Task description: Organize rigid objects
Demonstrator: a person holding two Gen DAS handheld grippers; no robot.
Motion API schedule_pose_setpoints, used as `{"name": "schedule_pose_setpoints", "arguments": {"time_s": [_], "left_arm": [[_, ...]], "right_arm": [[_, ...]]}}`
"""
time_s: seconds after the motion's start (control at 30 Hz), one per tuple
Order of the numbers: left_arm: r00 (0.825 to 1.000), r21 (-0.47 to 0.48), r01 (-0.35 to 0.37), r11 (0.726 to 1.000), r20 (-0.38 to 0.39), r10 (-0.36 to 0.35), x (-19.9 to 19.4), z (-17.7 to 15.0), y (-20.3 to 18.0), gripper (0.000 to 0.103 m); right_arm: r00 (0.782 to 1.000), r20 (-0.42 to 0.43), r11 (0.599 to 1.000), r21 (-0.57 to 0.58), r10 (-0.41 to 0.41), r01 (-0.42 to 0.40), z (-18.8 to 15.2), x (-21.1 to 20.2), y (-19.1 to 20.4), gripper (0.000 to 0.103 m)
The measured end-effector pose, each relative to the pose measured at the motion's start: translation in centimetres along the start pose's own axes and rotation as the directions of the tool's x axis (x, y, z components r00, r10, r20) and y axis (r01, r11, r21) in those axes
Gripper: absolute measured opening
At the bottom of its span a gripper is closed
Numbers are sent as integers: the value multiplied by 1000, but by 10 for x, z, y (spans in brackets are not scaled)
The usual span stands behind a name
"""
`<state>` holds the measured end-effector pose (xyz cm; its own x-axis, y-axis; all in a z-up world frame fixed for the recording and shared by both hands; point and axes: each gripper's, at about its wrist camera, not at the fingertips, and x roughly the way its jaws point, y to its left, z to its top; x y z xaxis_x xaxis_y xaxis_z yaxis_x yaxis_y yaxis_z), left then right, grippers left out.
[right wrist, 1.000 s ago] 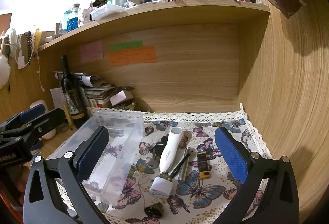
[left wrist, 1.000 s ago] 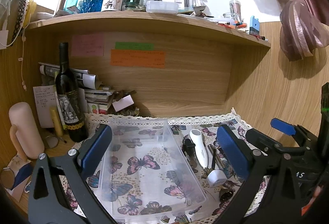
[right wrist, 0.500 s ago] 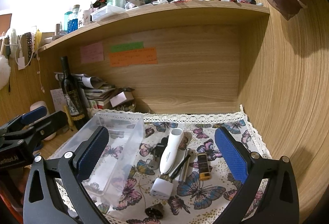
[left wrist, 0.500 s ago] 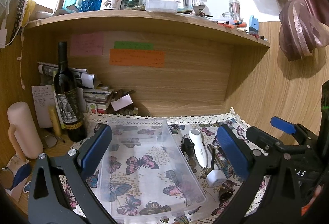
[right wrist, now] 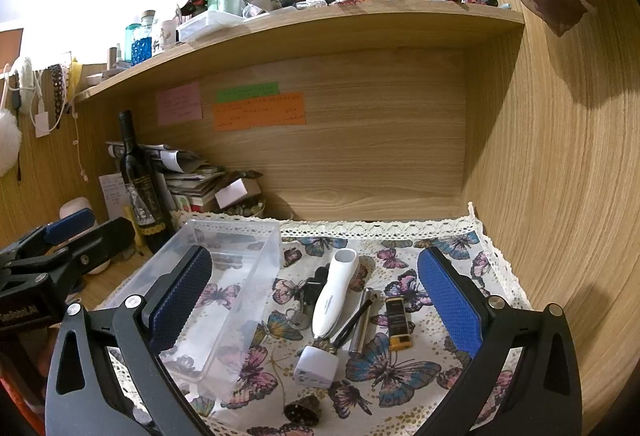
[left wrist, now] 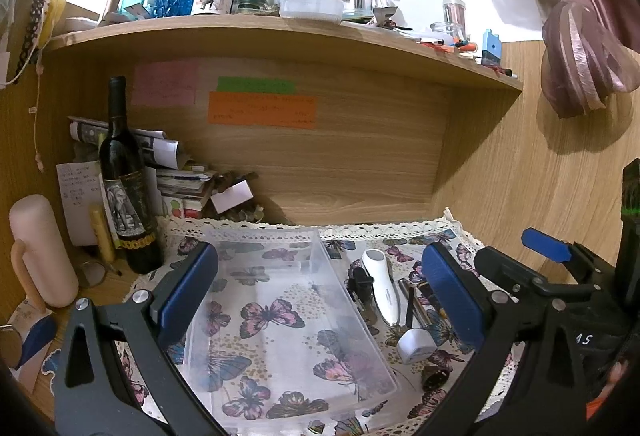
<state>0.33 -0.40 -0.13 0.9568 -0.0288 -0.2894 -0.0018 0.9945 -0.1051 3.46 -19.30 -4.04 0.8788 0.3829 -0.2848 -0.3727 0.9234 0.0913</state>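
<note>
An empty clear plastic bin (left wrist: 280, 300) (right wrist: 208, 296) lies on the butterfly cloth (right wrist: 400, 364). To its right lie a white handheld device (right wrist: 334, 294) (left wrist: 382, 286), a white cube adapter (right wrist: 316, 368) (left wrist: 416, 344), a silver pen-like tube (right wrist: 362, 322), a yellow-and-black lighter (right wrist: 398, 322), a black clip with keys (right wrist: 306, 292) and a small dark bell (right wrist: 302, 410). My left gripper (left wrist: 320, 288) hovers open over the bin. My right gripper (right wrist: 316, 300) hangs open above the loose items. Neither holds anything.
A dark wine bottle (left wrist: 126, 187) stands left of the bin, before stacked papers and books (left wrist: 180, 179). A pale pink cylinder (left wrist: 40, 248) sits at far left. The wooden alcove's back and right walls close in; the shelf above (left wrist: 280, 31) is crowded with bottles.
Both views have shifted only slightly; the objects on the cloth lie where they were. Both grippers stay open.
</note>
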Motion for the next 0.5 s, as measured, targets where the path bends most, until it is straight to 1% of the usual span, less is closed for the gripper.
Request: {"name": "schedule_pose_setpoints", "arguments": {"time_s": [0.3,0.5], "left_arm": [[1000,0,-4,1000,3,4,0,0,2,103],[1000,-3,8,1000,-16,-8,4,-1,4,103]], "right_arm": [[1000,-2,1000,2,7,-7,-1,1,2,103],[1000,-10,1000,4,12,-12,-2,3,4,103]]}}
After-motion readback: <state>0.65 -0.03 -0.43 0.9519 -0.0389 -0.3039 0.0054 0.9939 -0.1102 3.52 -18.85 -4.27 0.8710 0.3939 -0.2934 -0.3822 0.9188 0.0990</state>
